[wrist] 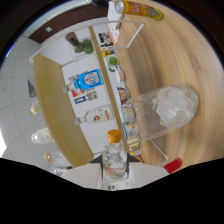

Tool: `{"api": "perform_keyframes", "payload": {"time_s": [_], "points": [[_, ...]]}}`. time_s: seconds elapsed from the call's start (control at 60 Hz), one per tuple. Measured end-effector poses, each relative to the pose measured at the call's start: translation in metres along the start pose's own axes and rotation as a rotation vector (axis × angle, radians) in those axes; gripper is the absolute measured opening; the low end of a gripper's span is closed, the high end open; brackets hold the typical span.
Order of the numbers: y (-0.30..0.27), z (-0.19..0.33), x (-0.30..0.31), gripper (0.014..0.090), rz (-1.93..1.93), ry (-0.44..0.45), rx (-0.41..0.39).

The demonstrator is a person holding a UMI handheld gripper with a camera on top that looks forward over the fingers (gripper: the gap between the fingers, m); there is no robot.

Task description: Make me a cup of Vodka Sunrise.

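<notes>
A clear bottle with an orange cap (114, 156) stands closest to the gripper, right where the fingers would be, cap pointing away from me. The fingers themselves are lost in the dark lower part of the view. Only pale gripper parts (84, 175) show on either side of the bottle's base. Just beyond and to one side, a clear glass filled with ice cubes (170, 107) stands on the wooden table (165, 60). The whole scene appears turned on its side, so the gripper is rolled.
A white shelf unit (75, 60) with wooden panels holds a blue-labelled bottle (90, 79), a clear bottle with a red-and-white label (95, 116) and small jars. A yellow-orange bottle (145, 10) lies at the table's far end. A small red object (172, 165) sits near the glass.
</notes>
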Motion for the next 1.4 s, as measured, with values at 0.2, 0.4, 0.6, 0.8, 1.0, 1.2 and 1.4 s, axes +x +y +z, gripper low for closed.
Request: {"api": "perform_keyframes", "payload": {"time_s": [0.2,0.4,0.6,0.8,1.0,1.2,1.4], "points": [[0.009,0.001,-0.014,0.0356,-0.560,0.073,0.011],[0.011,0.010,-0.007,0.0356,-1.321,0.192,0.047],[0.002,0.024,0.061,0.0355,-1.720,0.349,-0.018],[-0.011,0.026,0.120,0.0354,-1.818,0.475,-0.099],[-0.019,0.026,0.154,0.0355,-1.803,0.575,-0.126],[-0.024,0.024,0.174,0.0356,-1.759,0.633,-0.156],[-0.026,0.018,0.182,0.0363,-1.714,0.676,-0.179]]}}
